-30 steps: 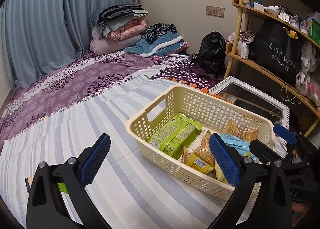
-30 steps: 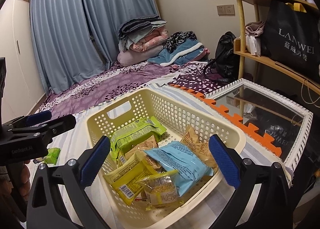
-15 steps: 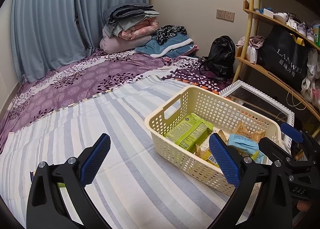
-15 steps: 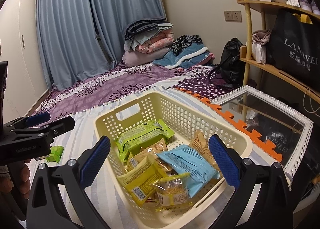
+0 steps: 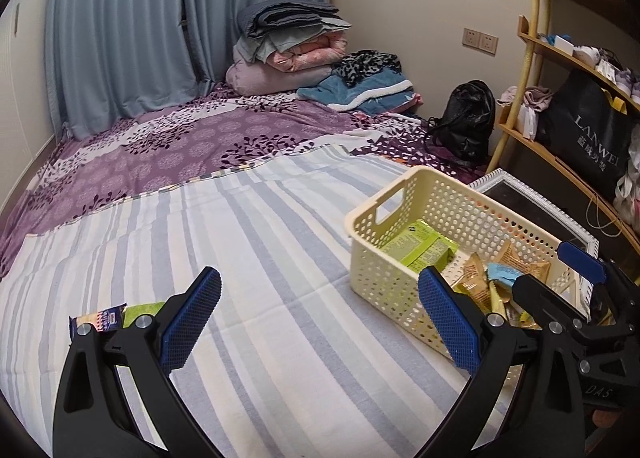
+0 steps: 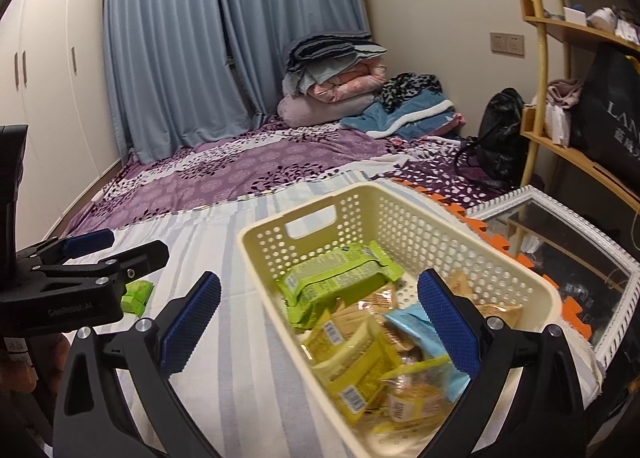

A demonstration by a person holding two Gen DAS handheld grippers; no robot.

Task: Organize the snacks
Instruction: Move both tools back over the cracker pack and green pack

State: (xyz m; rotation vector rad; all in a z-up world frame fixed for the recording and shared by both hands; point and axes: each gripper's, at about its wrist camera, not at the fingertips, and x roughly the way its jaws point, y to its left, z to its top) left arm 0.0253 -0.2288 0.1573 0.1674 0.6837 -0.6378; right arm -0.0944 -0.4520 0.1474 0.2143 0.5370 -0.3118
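Note:
A cream perforated basket (image 5: 404, 194) (image 6: 404, 198) sits on the striped sheet with several snack packets inside: a green one (image 6: 340, 282), a light blue one (image 6: 412, 322) and yellow ones (image 6: 360, 366). Loose on the sheet lie a small green packet (image 6: 137, 296) (image 5: 140, 310) and a beige-and-blue packet (image 5: 102, 320). My left gripper (image 5: 320, 290) is open above the sheet, left of the basket, with the loose packets just behind its left finger. My right gripper (image 6: 320, 294) is open and empty over the basket's near left rim. Each gripper shows in the other's view: the right gripper (image 5: 556, 274) and the left gripper (image 6: 124, 246).
A white-framed mirror (image 6: 560, 234) lies right of the basket beside orange foam mat edges (image 6: 480, 226). A wooden shelf (image 5: 560, 162) with bags stands at the right. Folded bedding (image 5: 288, 54) and a black bag (image 5: 468, 118) lie at the far end of the purple sheet.
Both grippers have drawn back and shifted left. The basket now sits further right in the left wrist view, and the loose packets have come into sight at its lower left.

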